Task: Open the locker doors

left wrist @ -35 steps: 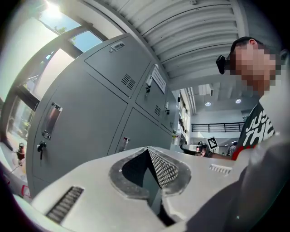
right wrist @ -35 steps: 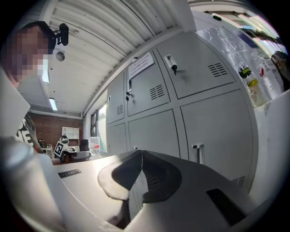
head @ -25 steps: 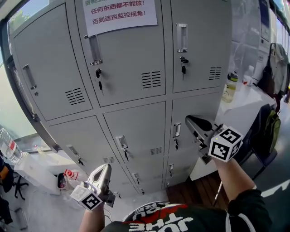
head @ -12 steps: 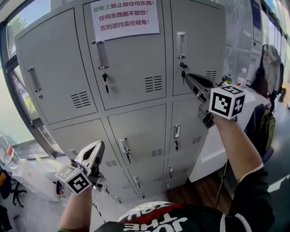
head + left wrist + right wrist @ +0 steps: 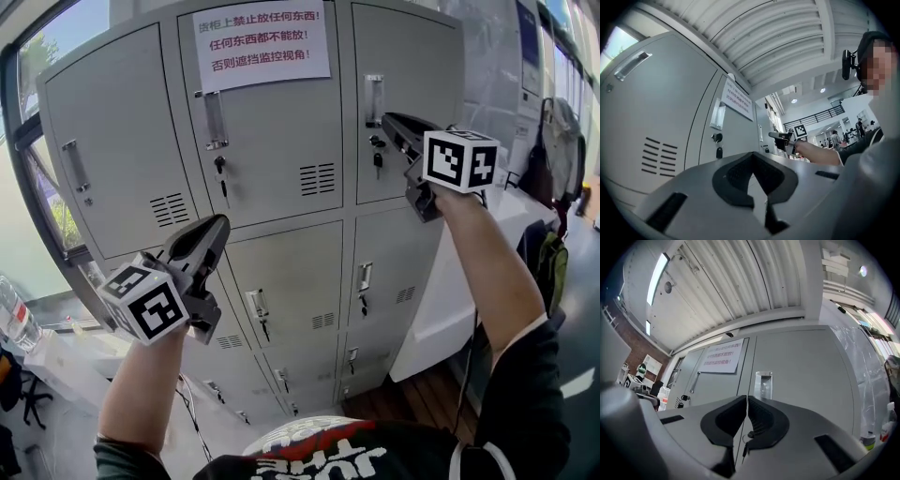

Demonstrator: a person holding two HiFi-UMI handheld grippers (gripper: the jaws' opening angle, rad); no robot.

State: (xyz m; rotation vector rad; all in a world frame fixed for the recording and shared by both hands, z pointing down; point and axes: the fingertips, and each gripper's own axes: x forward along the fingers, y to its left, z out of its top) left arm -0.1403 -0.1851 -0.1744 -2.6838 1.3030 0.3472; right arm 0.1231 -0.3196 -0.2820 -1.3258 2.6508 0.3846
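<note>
Well, left gripper [image 5: 221,225] and right gripper [image 5: 387,121] are clenched empty; the upper-right door [image 5: 412,56] looks like stiff, easy-swinging steel, best taken by its recessed handle [image 5: 374,99].

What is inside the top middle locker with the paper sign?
The inside is hidden: the door is shut. Only its front shows: the paper sign, a handle, a hanging key and vent slits.

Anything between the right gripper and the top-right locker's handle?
Nothing visible. The right gripper, jaws together and empty, points at the recessed handle with only open air between them. The left gripper is off to the side.
</note>
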